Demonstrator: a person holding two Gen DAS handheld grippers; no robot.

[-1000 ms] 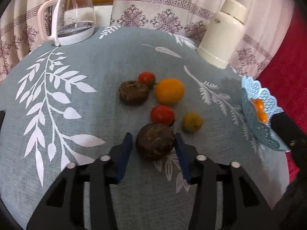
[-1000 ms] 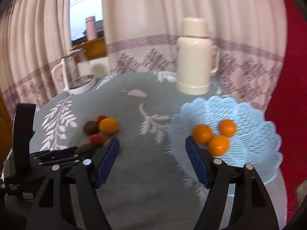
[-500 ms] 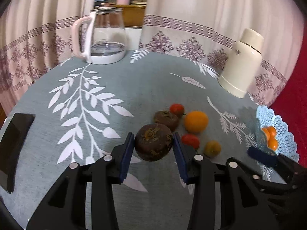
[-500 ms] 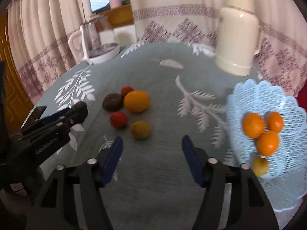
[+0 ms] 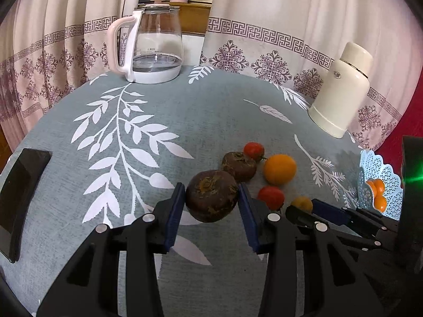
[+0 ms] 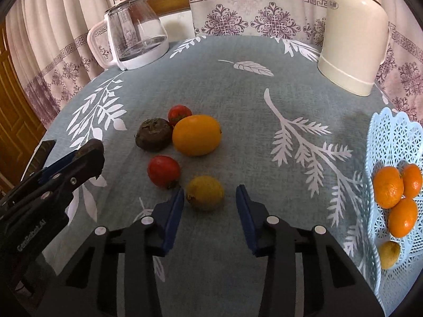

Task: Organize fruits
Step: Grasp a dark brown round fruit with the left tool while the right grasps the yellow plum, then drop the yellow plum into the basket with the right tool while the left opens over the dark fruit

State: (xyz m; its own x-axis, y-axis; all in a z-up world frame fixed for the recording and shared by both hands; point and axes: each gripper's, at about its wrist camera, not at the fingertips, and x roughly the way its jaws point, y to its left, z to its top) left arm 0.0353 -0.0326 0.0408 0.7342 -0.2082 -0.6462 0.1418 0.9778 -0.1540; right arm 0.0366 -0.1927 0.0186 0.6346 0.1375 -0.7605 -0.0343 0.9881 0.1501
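My left gripper (image 5: 211, 206) is shut on a dark brown round fruit (image 5: 211, 195) and holds it above the table. On the cloth lie a second brown fruit (image 6: 153, 134), a large orange (image 6: 196, 134), two red tomatoes (image 6: 164, 171) (image 6: 179, 114) and a small yellow lemon (image 6: 205, 192). My right gripper (image 6: 210, 206) is open, its fingers on either side of the lemon, slightly short of it. A pale blue lace basket (image 6: 394, 137) at the right holds three tangerines (image 6: 388, 187) and a small yellow fruit (image 6: 388, 251).
A glass kettle (image 5: 154, 50) stands at the back left and a cream thermos (image 6: 354, 39) at the back right. A black phone (image 5: 18, 198) lies at the table's left edge. Curtains hang behind the round table.
My left gripper has lifted the brown fruit off the table and pulled back. My right gripper has moved from the basket to the small yellow lemon.
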